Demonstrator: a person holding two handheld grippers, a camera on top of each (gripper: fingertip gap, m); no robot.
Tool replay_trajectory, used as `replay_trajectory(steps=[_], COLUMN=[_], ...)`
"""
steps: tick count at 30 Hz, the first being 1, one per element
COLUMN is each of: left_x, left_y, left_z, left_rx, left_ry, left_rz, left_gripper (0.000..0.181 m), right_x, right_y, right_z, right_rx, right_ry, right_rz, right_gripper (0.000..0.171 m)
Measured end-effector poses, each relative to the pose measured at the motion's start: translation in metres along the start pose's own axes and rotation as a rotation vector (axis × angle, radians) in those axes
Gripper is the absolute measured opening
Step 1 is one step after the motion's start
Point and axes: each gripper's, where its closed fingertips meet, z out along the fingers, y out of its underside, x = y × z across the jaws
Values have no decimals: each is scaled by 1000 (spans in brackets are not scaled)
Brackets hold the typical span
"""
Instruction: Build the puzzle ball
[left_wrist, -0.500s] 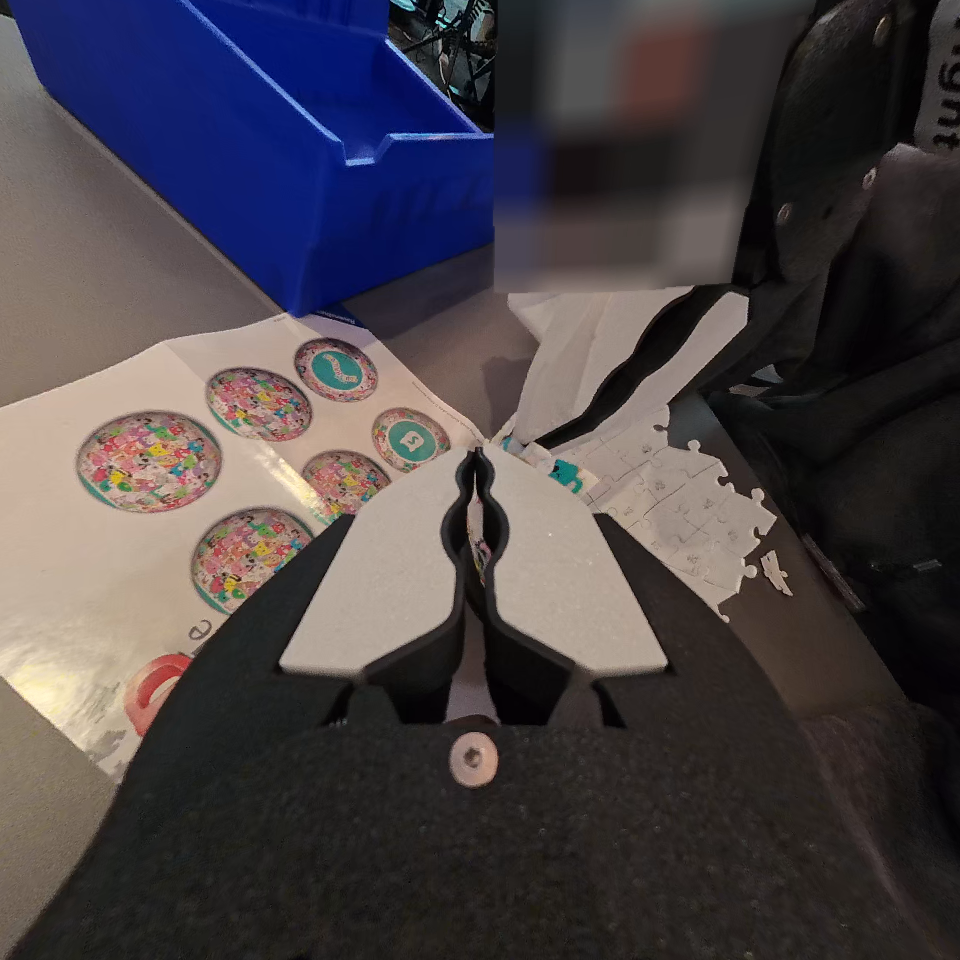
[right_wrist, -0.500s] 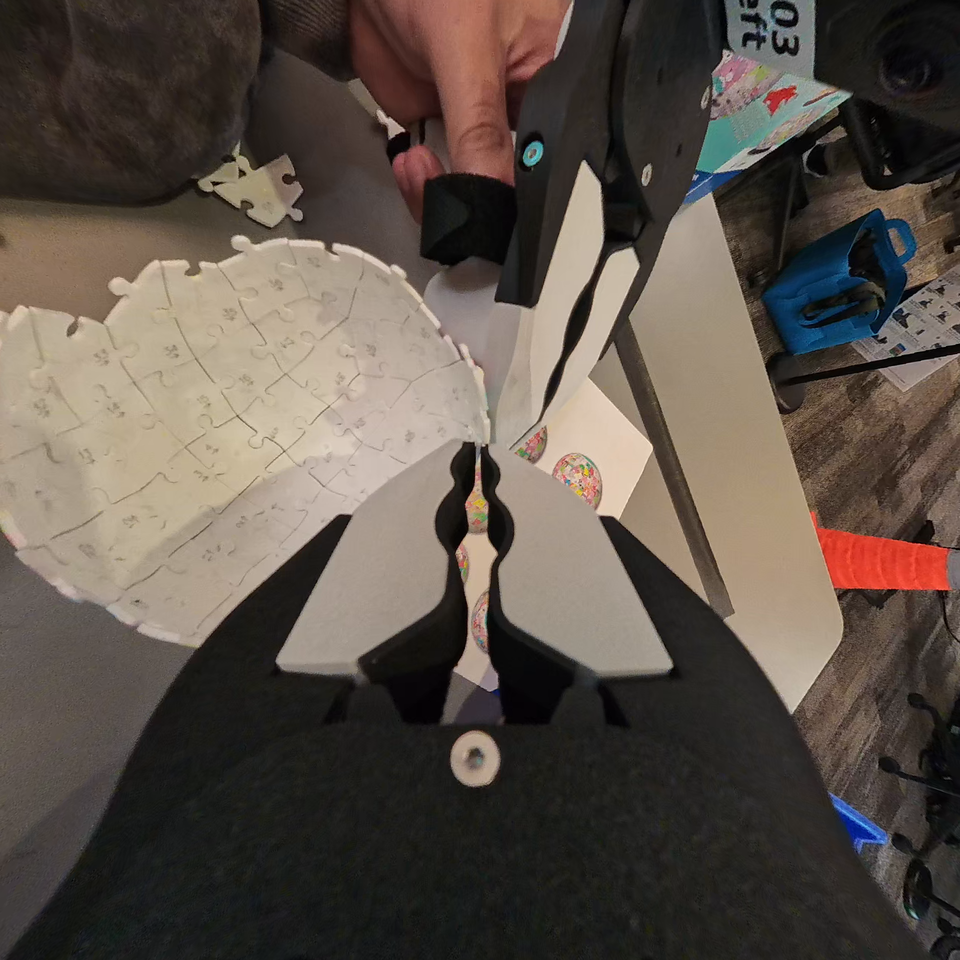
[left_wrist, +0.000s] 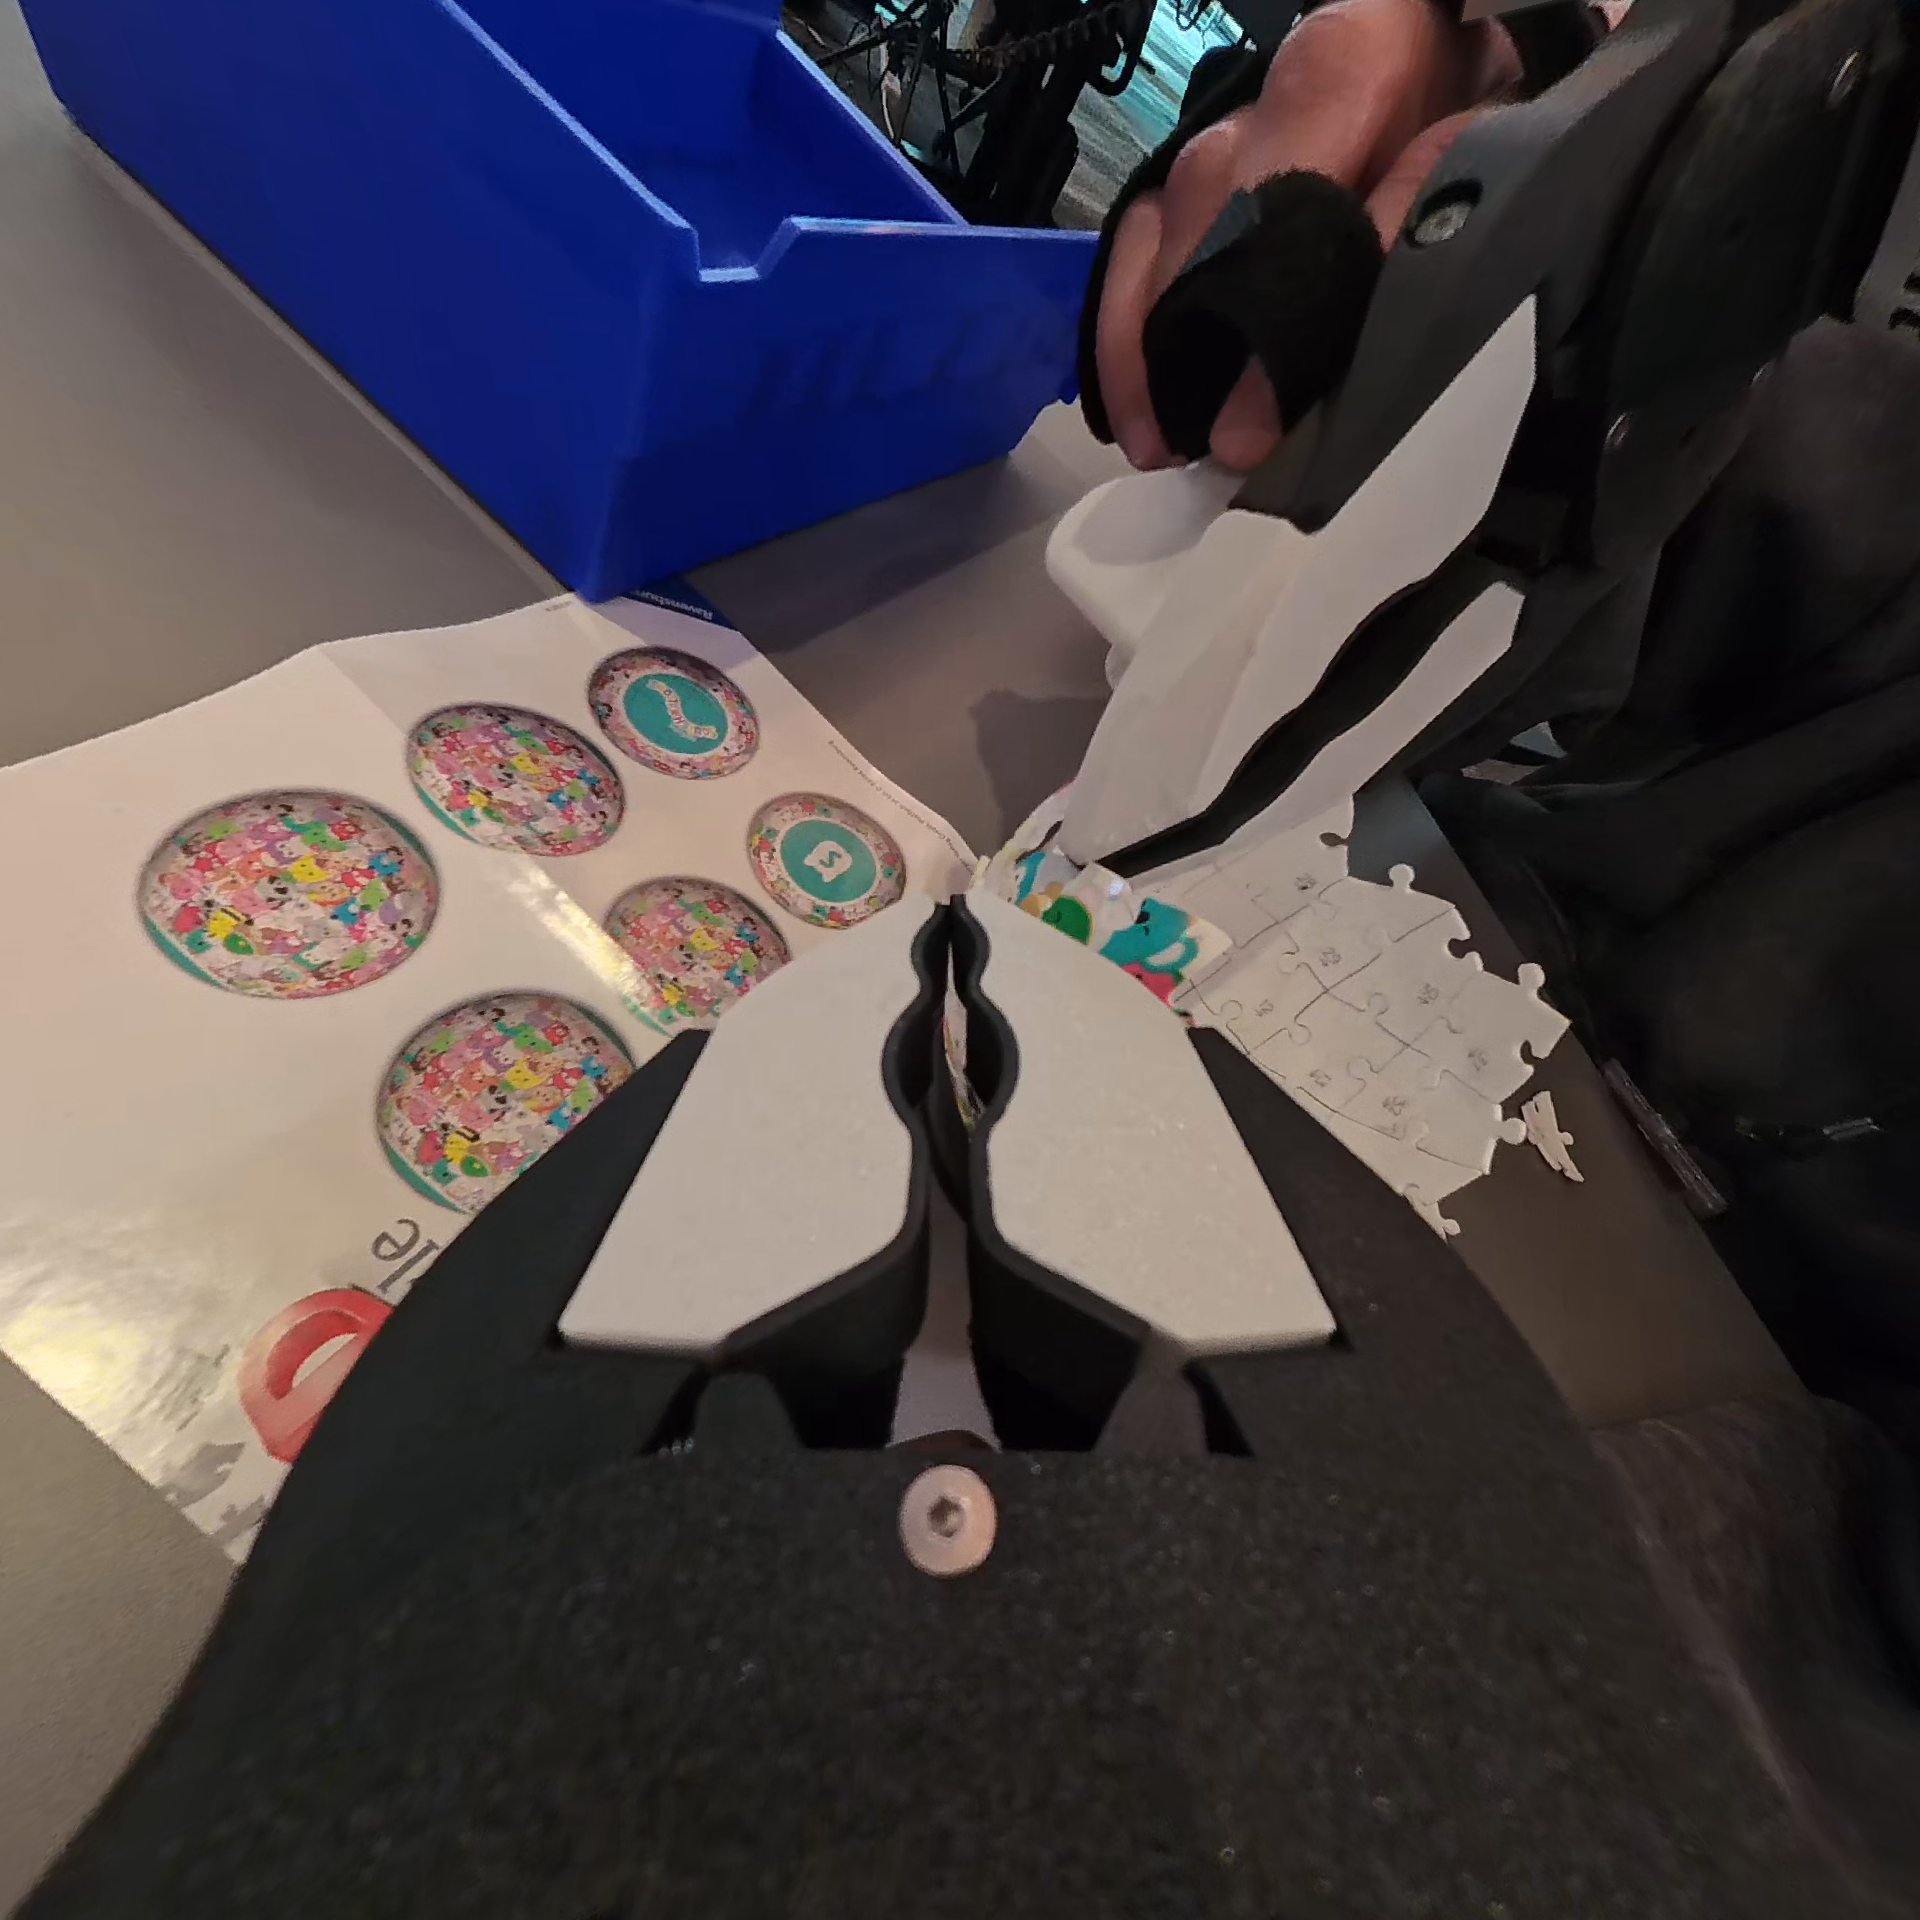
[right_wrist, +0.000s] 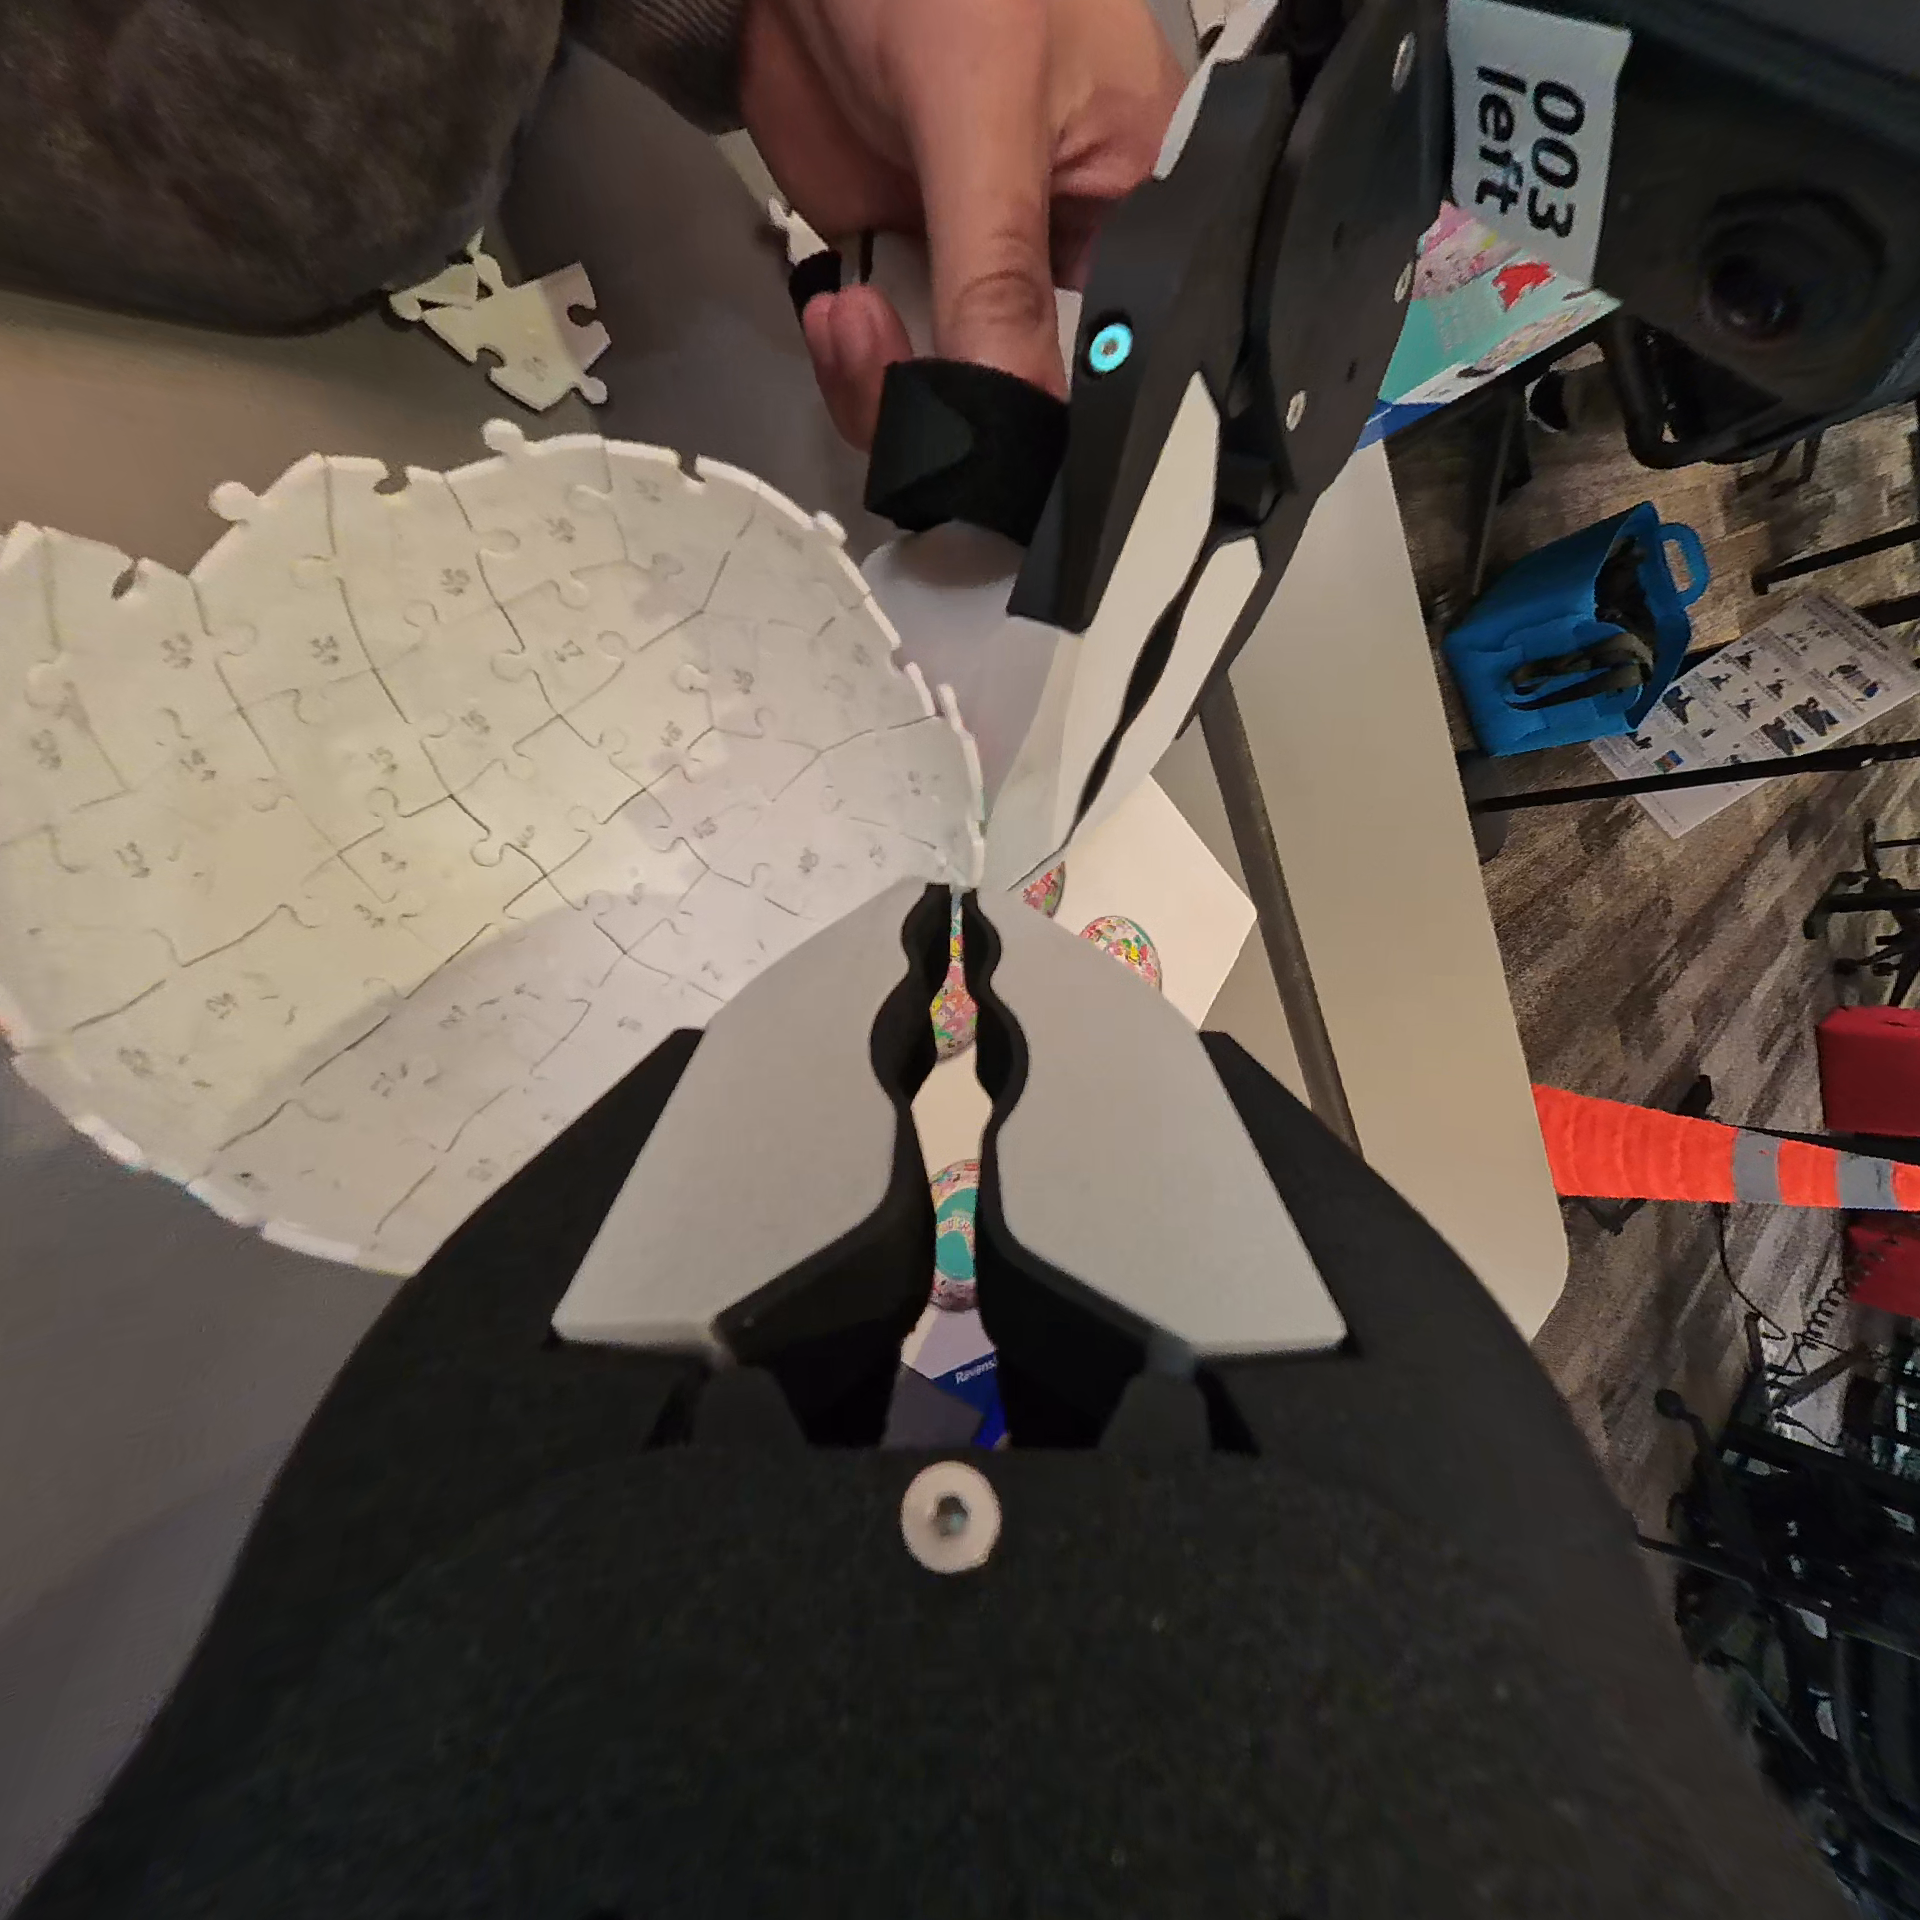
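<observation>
Both grippers meet at one spot on the rim of the half-built puzzle ball (right_wrist: 447, 790), a curved white shell of joined pieces resting on the grey counter (left_wrist: 187, 499) with its numbered inner side up. The right gripper (right_wrist: 954, 902) has its jaws closed, tips pinching the shell's edge; the left gripper (left_wrist: 951, 912) is likewise closed at the same edge, where the coloured printed face (left_wrist: 1117, 930) of the pieces shows just beyond its tips. Whether a separate piece is clamped between either pair of jaws is hard to tell, since the tips hide the joint. The step in hand looks like pressing a rim piece into its neighbour; the next move would call for a firm, even squeeze along the seam without flexing the shell, then letting go and fetching another piece. Counted: one shell; one small loose cluster of pieces (right_wrist: 509, 327) well apart from it near the person's sleeve, and one single stray piece (left_wrist: 1548, 1132) just beside the shell's far edge; one instruction sheet (left_wrist: 187, 1122) showing six pictured balls; one blue bin (left_wrist: 582, 270) behind the sheet; two grippers, each held in a hand (left_wrist: 1278, 197).
</observation>
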Motion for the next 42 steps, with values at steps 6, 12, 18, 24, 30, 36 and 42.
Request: replay_trajectory(steps=[6,12,18,24,30,36,42], left_x=[0,-2,1,2,0,-1,0], left_y=[0,2,0,-1,0,2,2], left_z=[0,-1,-1,-2,-1,-1,0], left_rx=[2,-2,9,14,7,2,2], left_ry=[-4,-9,0,2,-1,-7,-6], left_rz=[-1,-8,2,5,-1,-3,-1], left_gripper=[0,0,0,0,0,0,0], right_x=[1,1,2,2,2,3,3], right_y=[0,0,0,0,-1,1,2], right_z=[0,-2,-4,-2,-1,-2,-1], right_rx=[-18,-37,-30,-32,-37,-34,-35], right_ry=[15,53,49,48,69,87,86], right_rz=[-24,-56,-37,-46,-54,-16,13], right_gripper=[2,2,2,2,2,2,2])
